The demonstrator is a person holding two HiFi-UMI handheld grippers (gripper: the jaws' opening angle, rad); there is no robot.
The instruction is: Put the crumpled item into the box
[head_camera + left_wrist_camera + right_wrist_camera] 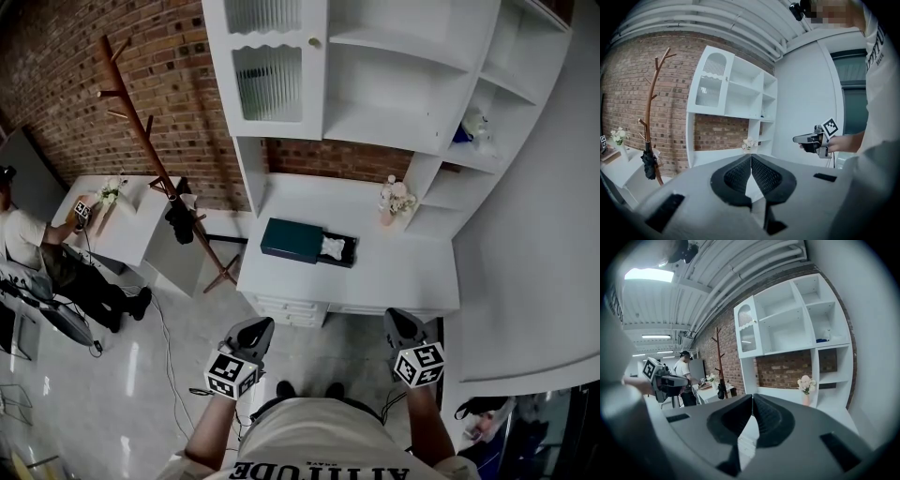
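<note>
A dark green box [292,239] lies on the white desk [412,272], its drawer pulled out to the right. A white crumpled item [334,247] rests in that open part. Both grippers hang in front of the desk, well short of the box. My left gripper [260,329] is shut with nothing in it, its black pads [740,174] meeting at the tips. My right gripper [398,323] is also shut and empty, its pads [765,417] pressed together. The right gripper [813,138] shows in the left gripper view, and the left gripper [665,380] in the right gripper view.
A small vase of pale flowers [395,199] stands at the desk's back right. White shelves [394,84] rise above the desk. A wooden coat stand [155,159] with a dark umbrella stands to the left. Another person [28,248] works at a second white table [131,225].
</note>
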